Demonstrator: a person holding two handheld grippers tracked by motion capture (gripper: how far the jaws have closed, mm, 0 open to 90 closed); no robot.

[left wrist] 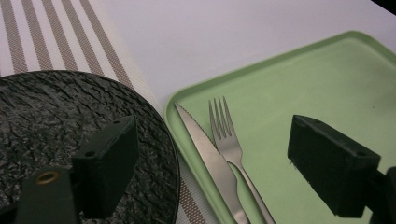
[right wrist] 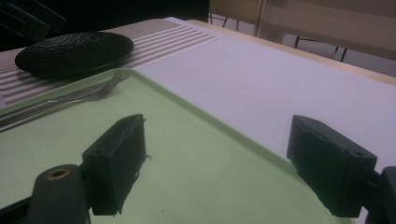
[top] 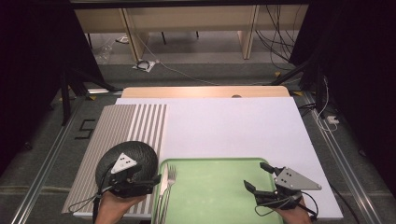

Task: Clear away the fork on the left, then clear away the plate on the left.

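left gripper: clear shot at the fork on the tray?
Probably yes. The left gripper is open beside the fork, nothing lies over it. The knife lies close alongside on the green tray, so the jaws may catch both.

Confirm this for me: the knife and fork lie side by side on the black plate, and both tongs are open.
Not quite. The knife and fork lie side by side on the green tray, at its edge beside the black plate, not on the plate; the left gripper view shows it. Both the left tongs and right tongs are open.
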